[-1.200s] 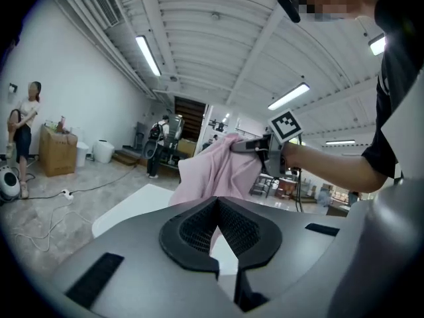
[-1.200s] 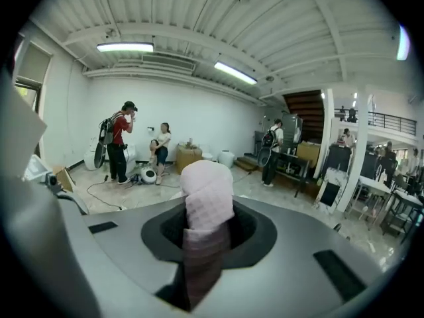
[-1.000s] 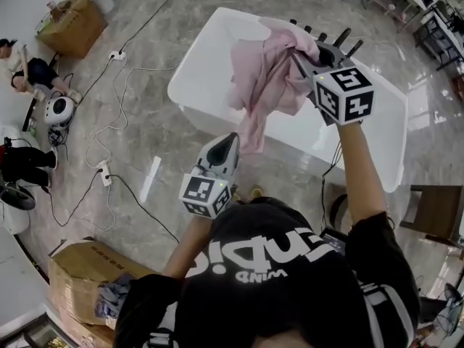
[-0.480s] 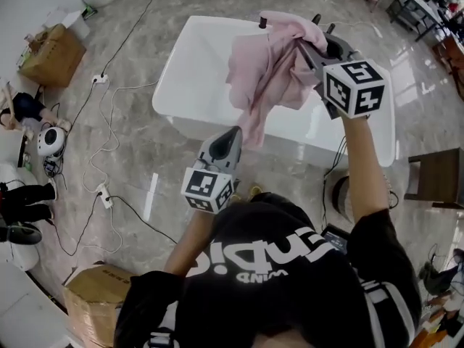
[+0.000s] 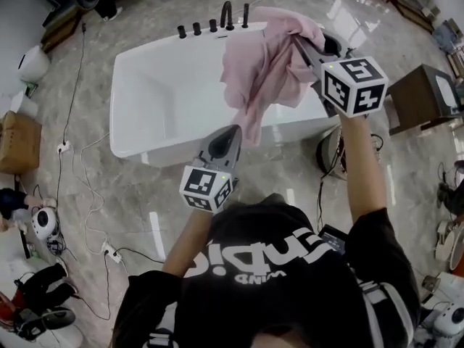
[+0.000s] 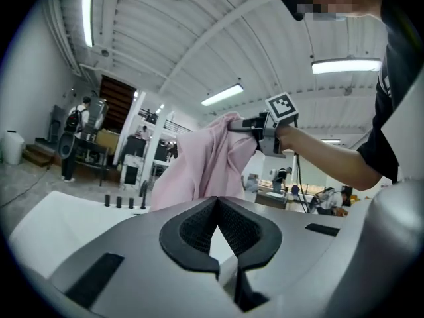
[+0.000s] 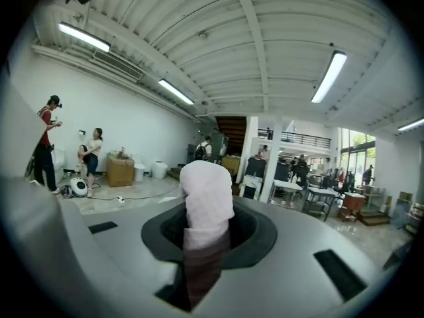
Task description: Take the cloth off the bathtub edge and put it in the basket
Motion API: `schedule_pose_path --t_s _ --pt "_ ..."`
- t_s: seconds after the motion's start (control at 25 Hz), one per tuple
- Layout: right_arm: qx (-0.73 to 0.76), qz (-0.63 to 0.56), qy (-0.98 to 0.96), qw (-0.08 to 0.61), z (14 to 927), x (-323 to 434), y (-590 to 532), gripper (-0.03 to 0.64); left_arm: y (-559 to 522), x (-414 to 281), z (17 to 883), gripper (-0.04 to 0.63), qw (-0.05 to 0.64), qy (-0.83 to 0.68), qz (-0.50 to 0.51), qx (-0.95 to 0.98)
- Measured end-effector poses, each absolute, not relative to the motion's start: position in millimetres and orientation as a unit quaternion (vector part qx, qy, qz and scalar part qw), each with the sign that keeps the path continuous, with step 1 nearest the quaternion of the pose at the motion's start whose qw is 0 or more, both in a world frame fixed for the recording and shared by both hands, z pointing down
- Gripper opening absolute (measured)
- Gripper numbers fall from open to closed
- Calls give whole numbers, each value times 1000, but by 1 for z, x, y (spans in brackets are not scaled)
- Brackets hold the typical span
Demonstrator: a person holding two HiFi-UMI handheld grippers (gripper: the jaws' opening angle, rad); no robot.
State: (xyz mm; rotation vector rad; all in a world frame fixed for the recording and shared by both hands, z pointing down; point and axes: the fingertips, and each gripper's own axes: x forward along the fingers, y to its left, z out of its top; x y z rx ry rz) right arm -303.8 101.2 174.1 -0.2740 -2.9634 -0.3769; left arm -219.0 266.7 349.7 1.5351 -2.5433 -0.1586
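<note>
A pink cloth (image 5: 264, 71) hangs in the air over the near rim of the white bathtub (image 5: 145, 93), free of the edge. My right gripper (image 5: 299, 43) is shut on the cloth's upper part, and a bunched fold (image 7: 207, 197) stands between its pads. My left gripper (image 5: 230, 135) is lower and nearer to me, just under the cloth's hanging tail, pointing level. Its jaws are together with nothing between them. From the left gripper view the cloth (image 6: 199, 164) drapes ahead of me, with the right gripper (image 6: 252, 126) holding its top.
Black tap fittings (image 5: 214, 24) stand on the tub's far rim. A dark round container (image 5: 328, 151) sits on the floor by the tub's right end, partly behind my right arm. A brown table (image 5: 420, 96) is at right. Cables (image 5: 87, 187) and a cardboard box (image 5: 16, 142) lie at left.
The person has turned, so the tub and floor have slid left in the head view and the taps have come into sight. Both grippers swung along, the cloth staying in the right one.
</note>
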Motion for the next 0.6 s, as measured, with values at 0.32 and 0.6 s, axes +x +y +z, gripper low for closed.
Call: schedule_pose_path --t_s 0.32,0.6 --pt "56 -123 -987 90 173 -196 -52 80 132 -169 351 14 94 -771 -42 628" --pt "206 -105 -966 114 185 -78 -157 78 34 -103 356 14 104 -668 -33 736"
